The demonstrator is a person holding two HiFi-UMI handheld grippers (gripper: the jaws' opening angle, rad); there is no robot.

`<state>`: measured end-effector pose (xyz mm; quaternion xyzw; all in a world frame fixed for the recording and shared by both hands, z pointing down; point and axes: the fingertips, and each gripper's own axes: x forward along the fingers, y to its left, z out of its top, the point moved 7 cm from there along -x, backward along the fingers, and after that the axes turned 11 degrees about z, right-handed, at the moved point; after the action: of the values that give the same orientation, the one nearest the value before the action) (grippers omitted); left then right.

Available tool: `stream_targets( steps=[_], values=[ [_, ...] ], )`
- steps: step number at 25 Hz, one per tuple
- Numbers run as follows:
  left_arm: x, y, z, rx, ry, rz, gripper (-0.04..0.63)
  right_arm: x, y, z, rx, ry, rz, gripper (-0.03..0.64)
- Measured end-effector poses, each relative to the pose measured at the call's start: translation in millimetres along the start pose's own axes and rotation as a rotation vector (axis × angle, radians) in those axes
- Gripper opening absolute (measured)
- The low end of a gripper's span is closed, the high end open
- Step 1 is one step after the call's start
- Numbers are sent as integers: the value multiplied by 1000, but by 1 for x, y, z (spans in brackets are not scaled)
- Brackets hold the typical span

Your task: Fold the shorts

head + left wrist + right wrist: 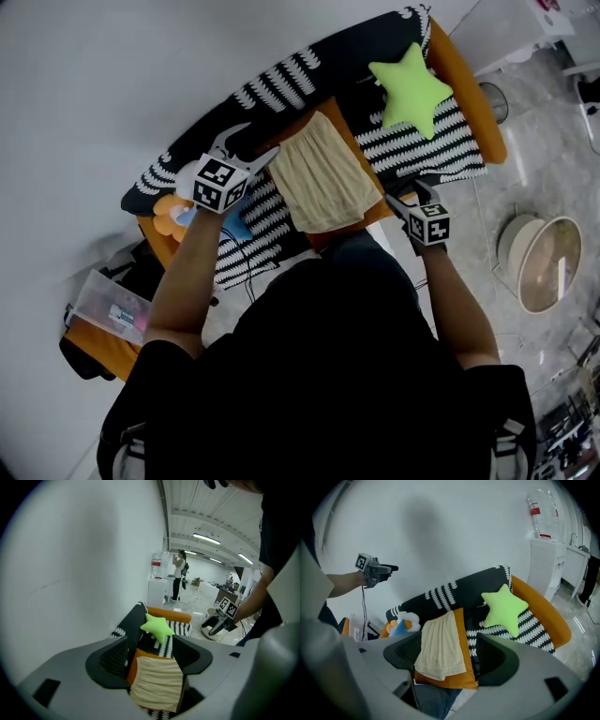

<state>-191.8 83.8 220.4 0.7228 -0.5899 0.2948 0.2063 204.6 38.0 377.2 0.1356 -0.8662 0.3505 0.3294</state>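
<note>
The cream shorts (pixel 323 173) lie folded into a rectangle on an orange cushion (pixel 377 212) on the sofa. My left gripper (pixel 258 142) hovers at the shorts' left edge, open, nothing in it. My right gripper (pixel 403 197) is off the shorts' lower right corner, open as well. In the left gripper view the shorts (pixel 157 681) show between the spread jaws of the left gripper (pixel 151 641), with the right gripper (pixel 224 616) beyond. In the right gripper view the shorts (pixel 440 646) lie below the right gripper (pixel 449 641), and the left gripper (pixel 375 569) is raised at left.
A green star pillow (pixel 411 86) rests on the black-and-white striped blanket (pixel 281 80) over the orange sofa (pixel 469 84). A soft toy (pixel 173 217) lies at the sofa's left end. A round white unit (pixel 536 262) sits on the floor at right. A person (pixel 178 576) stands far off.
</note>
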Motion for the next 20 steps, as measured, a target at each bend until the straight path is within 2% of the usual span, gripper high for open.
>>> stream_targets(
  steps=[6,10,20],
  values=[
    [75,-4,-2,108,99,-93,308,21,-29,-20,47,40,23,377],
    [118,-15,-12,189,186,-183,308,36,-39,-39,94,50,29,373],
    [205,-33,-43,461,370,-348,305,75,-58,-96,210,79,39,342]
  ],
)
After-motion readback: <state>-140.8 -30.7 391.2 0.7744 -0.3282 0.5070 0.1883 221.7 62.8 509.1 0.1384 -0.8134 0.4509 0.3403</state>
